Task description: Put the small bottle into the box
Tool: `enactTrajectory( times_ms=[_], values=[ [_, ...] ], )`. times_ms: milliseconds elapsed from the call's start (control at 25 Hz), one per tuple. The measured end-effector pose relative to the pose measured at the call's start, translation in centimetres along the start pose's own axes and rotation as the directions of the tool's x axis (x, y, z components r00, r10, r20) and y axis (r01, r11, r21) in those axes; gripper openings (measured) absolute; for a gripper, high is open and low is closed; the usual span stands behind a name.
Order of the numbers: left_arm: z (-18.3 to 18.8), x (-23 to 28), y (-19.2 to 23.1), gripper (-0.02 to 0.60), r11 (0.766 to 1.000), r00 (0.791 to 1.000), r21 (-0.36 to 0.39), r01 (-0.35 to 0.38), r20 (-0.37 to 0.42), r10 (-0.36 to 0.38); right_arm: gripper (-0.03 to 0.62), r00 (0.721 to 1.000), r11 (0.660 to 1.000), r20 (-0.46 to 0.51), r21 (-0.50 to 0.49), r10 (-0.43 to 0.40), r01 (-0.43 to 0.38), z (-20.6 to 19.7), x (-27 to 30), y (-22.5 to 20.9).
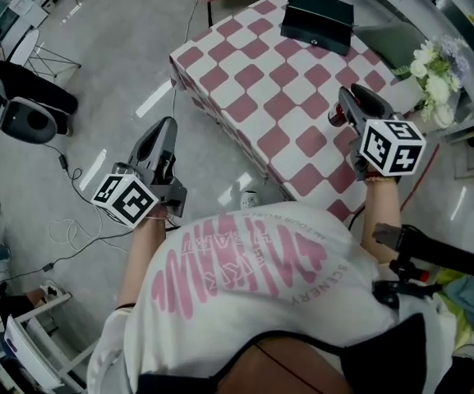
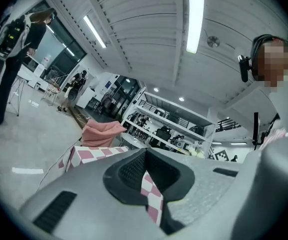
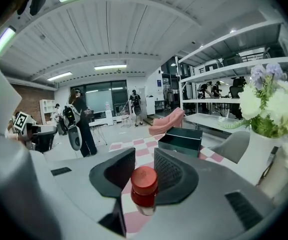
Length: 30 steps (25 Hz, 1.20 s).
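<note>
The small bottle [image 3: 144, 188], clear with a red cap [image 1: 335, 118], stands upright between the jaws of my right gripper [image 3: 144, 158], which is shut on it. That gripper [image 1: 346, 105] hovers over the right side of the pink-and-white checkered table [image 1: 253, 89]. The dark box [image 1: 317, 19] lies at the table's far end, straight ahead beyond the bottle in the right gripper view [image 3: 181, 140]. My left gripper [image 1: 167, 125] hangs over the floor left of the table, shut and holding nothing [image 2: 146, 154]. A strip of the checkered table [image 2: 91, 154] shows past its jaws.
A white vase of flowers [image 1: 432, 76] stands by the table's right edge, close to my right gripper [image 3: 266, 101]. A pink chair [image 3: 166, 121] sits past the far end. A speaker [image 1: 27, 120] and cables lie on the floor at left. A person [image 3: 81, 119] stands farther off.
</note>
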State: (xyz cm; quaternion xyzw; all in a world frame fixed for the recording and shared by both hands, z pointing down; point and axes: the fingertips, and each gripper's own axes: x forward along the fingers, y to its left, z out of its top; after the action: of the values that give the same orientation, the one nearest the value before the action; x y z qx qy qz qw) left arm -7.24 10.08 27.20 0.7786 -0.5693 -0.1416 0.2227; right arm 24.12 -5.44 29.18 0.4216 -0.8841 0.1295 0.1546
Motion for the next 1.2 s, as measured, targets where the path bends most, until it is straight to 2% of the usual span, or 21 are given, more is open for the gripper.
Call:
enactTrajectory(
  times_ms=[240,400,640,960,1200],
  values=[
    [-0.4,3.3,2.7,0.008,0.999,0.999,-0.023,0.031,-0.031,-0.032,0.117,0.998,0.999,-0.031,-0.006,-0.05,0.05,-0.5,3.7,-1.6],
    [-0.1,4.4,3.9,0.008,0.998,0.997,0.012,0.055,-0.053,-0.054,0.117,0.997,0.997,-0.043,-0.036,-0.07,0.069,0.0,5.7,-2.2],
    [0.7,4.8,5.0,0.006,0.999,0.999,0.03,0.038,-0.021,-0.037,0.117,0.996,0.995,-0.026,-0.058,-0.08,0.078,1.5,8.1,-2.4],
    [0.6,6.9,6.7,0.007,0.998,0.997,0.016,0.058,-0.053,-0.057,0.115,0.997,0.996,-0.022,-0.054,-0.078,0.076,2.4,11.3,-2.8],
    [0.7,9.7,9.1,0.008,0.997,0.995,0.011,0.07,-0.074,-0.069,0.115,0.992,0.993,-0.048,-0.046,-0.113,0.111,2.3,14.2,-4.1]
  ],
)
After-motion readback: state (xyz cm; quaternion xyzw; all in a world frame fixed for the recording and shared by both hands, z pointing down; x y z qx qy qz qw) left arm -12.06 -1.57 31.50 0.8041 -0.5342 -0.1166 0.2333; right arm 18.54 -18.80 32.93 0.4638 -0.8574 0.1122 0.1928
